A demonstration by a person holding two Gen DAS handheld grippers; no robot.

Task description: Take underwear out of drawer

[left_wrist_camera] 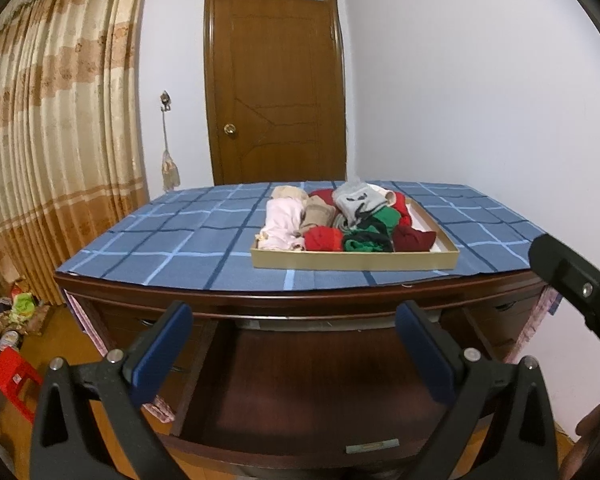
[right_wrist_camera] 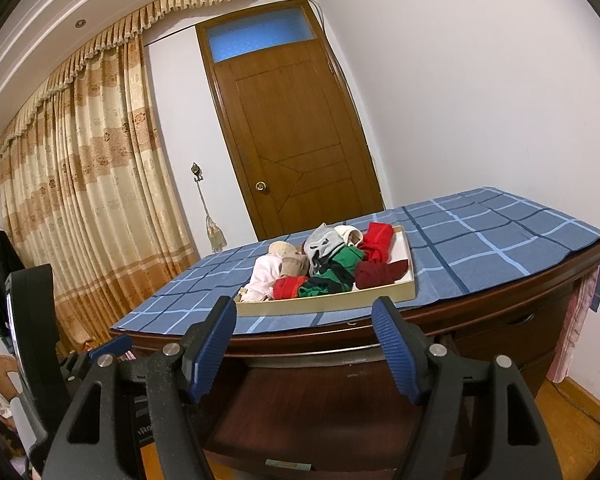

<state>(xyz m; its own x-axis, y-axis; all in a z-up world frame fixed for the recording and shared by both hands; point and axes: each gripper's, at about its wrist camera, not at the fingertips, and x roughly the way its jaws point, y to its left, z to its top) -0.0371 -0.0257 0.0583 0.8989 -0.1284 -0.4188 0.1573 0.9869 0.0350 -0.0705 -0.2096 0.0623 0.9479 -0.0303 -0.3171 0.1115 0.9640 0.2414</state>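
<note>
Two grippers hang in front of a dark wooden desk (left_wrist_camera: 300,300), both with jaws spread apart and nothing between the blue pads — the left gripper (left_wrist_camera: 294,354) and the right gripper (right_wrist_camera: 304,350) each point over the pulled-out drawer (left_wrist_camera: 312,400), whose bare wooden bottom shows beneath them. Underwear (left_wrist_camera: 340,220) lies rolled and bunched in a shallow cardboard tray (left_wrist_camera: 354,261) that sits on the blue checked cloth (left_wrist_camera: 180,236) covering the desk top, close to the front edge and right of its middle — pink and beige pieces at the tray's left, red, green, grey and maroon ones to the right. Behind the desk stand a brown door (left_wrist_camera: 276,92) and a patterned curtain (left_wrist_camera: 60,140).
</note>
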